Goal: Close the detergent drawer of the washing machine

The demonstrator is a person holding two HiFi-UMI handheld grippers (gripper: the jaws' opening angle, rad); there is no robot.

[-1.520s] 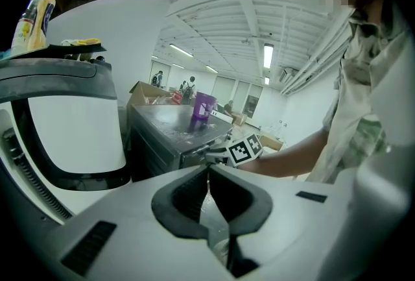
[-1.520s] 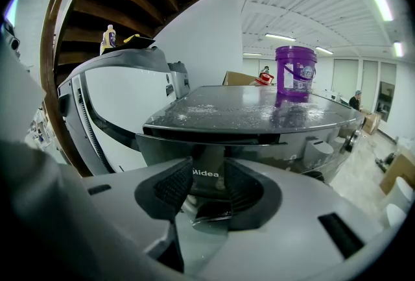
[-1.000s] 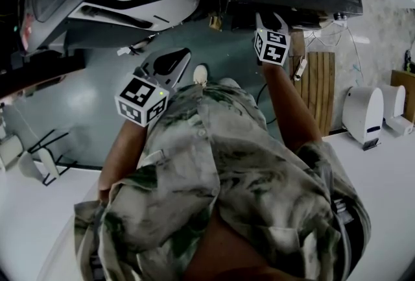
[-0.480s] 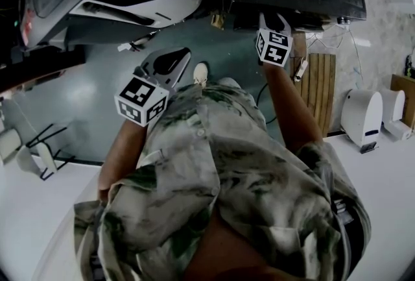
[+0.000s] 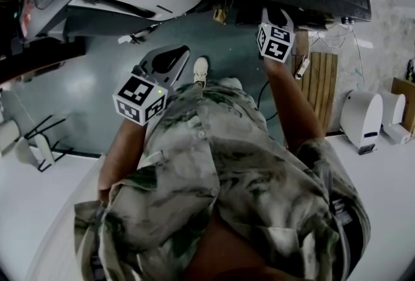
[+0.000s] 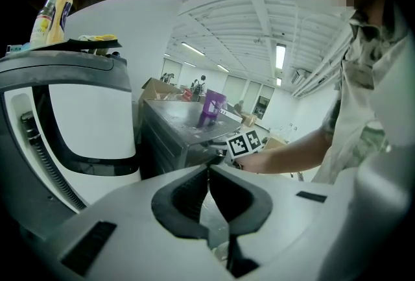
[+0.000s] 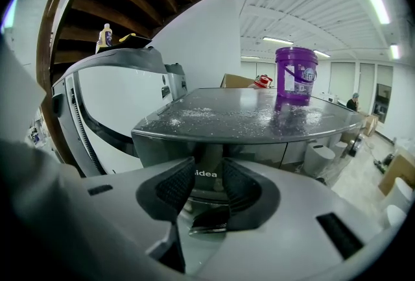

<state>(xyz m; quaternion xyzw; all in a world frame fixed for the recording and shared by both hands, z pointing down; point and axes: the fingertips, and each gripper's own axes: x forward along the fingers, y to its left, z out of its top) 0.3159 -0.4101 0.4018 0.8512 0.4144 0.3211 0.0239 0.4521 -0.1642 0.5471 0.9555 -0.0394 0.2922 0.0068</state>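
Showing "idea" lettering [image 7: 206, 174] on washing machine [image 7: 246, 119], purple bucket [image 7: 296, 75] on top

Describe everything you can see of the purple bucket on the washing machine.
The purple bucket looks like plastic, with a thicker band round its rim and a pale label on its side, print unreadable. It stands upright on the glossy dark grey top of the washing machine, towards the far right, faintly mirrored there. White specks lie scattered on that top nearby. Only the machine's top touches it.
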